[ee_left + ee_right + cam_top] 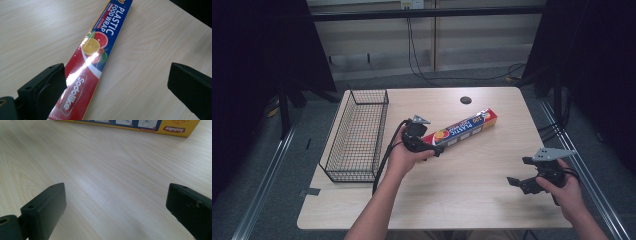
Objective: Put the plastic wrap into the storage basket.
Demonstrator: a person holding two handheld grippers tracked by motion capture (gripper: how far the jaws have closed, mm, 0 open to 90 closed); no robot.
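A long plastic food wrap box [464, 127], red and blue with citrus fruit printed on it, lies at an angle in the middle of the wooden table [472, 200]. My left gripper [432, 145] is at the box's near left end. In the left gripper view the box [92, 55] runs from the top down to the left jaw, and the left gripper [116, 75] is open around that end. My right gripper [518, 171] hovers open over bare table at the front right. In the right gripper view the right gripper [115, 192] faces the box's yellow side [140, 125] farther off.
A black wire basket [384, 125] stands empty along the table's left edge, close to my left hand. A round black hole [466, 100] sits in the table's far middle. Cables hang at the back wall.
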